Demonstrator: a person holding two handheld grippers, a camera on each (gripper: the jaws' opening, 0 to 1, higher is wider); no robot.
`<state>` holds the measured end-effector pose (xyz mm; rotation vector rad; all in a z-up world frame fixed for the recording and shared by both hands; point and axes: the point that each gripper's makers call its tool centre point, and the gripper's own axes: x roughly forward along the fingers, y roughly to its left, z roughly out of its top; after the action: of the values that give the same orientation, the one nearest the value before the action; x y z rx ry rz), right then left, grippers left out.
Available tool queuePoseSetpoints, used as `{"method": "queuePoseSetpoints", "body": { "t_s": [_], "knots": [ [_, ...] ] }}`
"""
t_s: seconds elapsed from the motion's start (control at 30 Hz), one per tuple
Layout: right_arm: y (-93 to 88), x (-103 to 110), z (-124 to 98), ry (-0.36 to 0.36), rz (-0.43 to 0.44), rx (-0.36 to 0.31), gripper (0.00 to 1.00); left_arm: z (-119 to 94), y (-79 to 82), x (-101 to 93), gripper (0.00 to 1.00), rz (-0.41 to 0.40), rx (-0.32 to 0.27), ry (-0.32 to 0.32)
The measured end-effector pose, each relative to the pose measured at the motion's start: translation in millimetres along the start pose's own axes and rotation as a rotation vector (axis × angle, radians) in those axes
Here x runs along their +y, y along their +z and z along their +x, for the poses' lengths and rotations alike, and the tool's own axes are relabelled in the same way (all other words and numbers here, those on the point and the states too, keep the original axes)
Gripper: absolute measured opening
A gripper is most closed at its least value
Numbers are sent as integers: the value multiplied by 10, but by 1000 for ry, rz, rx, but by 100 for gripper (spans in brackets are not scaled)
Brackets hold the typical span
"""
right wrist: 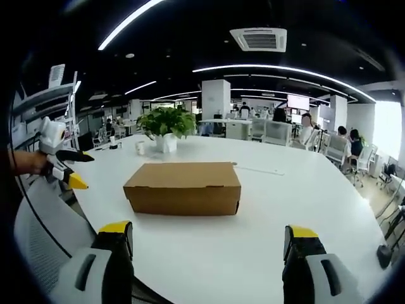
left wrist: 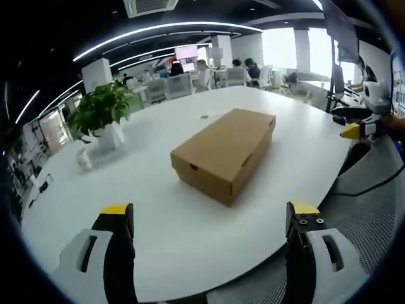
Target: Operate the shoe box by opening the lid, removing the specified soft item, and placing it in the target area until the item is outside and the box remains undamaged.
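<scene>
Closed brown cardboard shoe box point(left wrist: 225, 152) flat on round white table point(left wrist: 158, 234) (potted green plant point(left wrist: 101, 114) behind), left gripper point(left wrist: 209, 218) and right gripper point(right wrist: 205, 237) jaws spread wide, nothing held.

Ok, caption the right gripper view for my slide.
Open right gripper faces a closed shoe box on the white table.

The shoe box point(left wrist: 223, 154) sits on the table point(left wrist: 158, 209), lid on. A potted plant point(left wrist: 101, 114) stands on the table farther back and to the left. A small cup point(right wrist: 140, 147) is just left of the plant. Chairs point(right wrist: 272, 132) and people are far behind the table.
</scene>
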<state>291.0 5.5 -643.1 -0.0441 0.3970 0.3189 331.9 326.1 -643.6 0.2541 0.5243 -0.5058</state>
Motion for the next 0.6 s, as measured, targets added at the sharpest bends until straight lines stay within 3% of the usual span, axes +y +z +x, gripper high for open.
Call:
{"method": "queuePoseSetpoints", "body": {
  "t_s": [0.6],
  "knots": [
    [65, -199, 98, 12, -37, 3, 99, 283, 77, -212, 99, -25, 6, -36]
  ]
}}
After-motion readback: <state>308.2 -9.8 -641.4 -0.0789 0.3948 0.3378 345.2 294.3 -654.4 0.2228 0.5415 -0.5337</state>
